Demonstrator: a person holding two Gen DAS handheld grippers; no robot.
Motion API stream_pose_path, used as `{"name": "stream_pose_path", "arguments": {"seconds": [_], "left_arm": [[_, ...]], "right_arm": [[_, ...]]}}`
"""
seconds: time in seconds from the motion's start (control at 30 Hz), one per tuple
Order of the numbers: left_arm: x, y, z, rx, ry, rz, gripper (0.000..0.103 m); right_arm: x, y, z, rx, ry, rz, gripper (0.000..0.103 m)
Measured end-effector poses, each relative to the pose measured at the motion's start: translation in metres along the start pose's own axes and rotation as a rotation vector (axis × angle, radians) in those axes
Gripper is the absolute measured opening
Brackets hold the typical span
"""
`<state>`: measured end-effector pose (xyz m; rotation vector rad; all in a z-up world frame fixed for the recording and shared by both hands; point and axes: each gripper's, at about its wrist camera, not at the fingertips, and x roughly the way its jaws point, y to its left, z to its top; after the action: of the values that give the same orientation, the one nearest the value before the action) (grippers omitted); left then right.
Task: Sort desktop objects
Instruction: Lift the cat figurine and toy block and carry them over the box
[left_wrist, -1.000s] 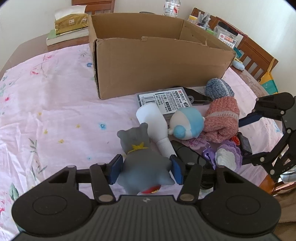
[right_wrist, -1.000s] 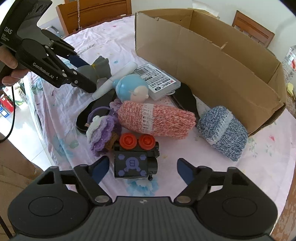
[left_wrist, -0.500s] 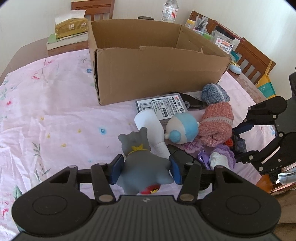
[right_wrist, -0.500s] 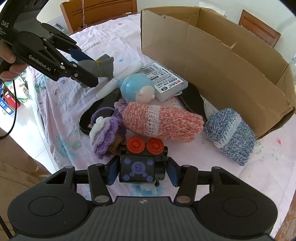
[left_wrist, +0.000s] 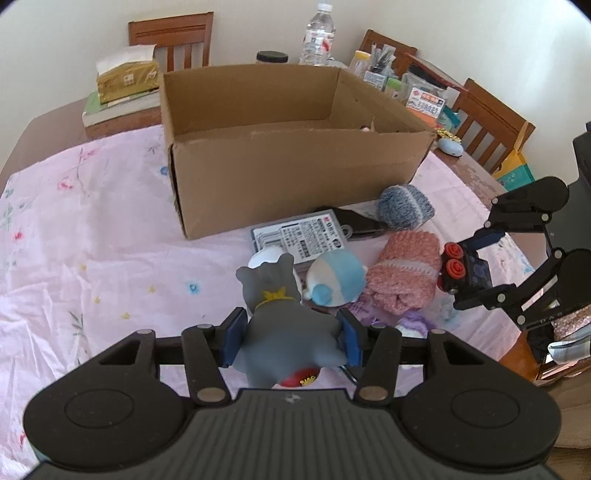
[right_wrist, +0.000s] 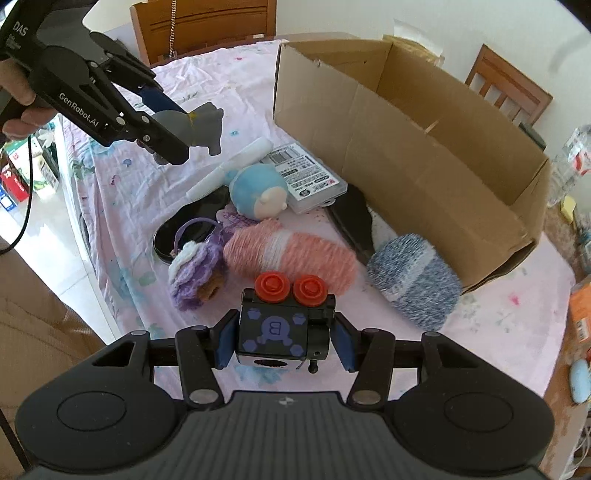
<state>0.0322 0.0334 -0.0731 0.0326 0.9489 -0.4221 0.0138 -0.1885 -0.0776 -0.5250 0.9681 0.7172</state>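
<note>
The left gripper (left_wrist: 290, 341) is closed most of the way on a grey cat toy (left_wrist: 284, 325), its blue pads pressing the toy's sides, lifted clear of the table (left_wrist: 92, 240). The right gripper (right_wrist: 282, 338) clamps a black toy block with two red knobs (right_wrist: 275, 330), held above the cloth near the cardboard box (right_wrist: 406, 147).

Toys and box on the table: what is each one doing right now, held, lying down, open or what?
Grey toy: held between the left gripper's fingers, off the cloth.
Black cube toy: held between the right gripper's fingers.
Cardboard box: open at the top.
Pink knitted roll: lying on its side.
Blue knitted roll: lying on its side.
Blue-haired doll head: lying on the cloth.
</note>
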Motion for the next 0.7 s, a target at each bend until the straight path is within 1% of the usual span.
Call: {"name": "stream_pose_path", "arguments": {"seconds": [0.4, 0.53, 0.7], "left_arm": [[-0.015, -0.018, 0.027, 0.054, -0.033, -0.026, 0.053], [-0.021, -0.023, 0.040, 0.075, -0.063, -0.030, 0.053], [-0.027, -0.030, 0.056, 0.110, -0.103, -0.018, 0.053]], "right_arm": [[-0.027, -0.013, 0.009, -0.054, -0.057, -0.046, 0.058], [-0.036, -0.019, 0.016, -0.076, -0.082, -0.060, 0.058], [-0.046, -0.027, 0.026, -0.099, -0.118, -0.081, 0.058]]}}
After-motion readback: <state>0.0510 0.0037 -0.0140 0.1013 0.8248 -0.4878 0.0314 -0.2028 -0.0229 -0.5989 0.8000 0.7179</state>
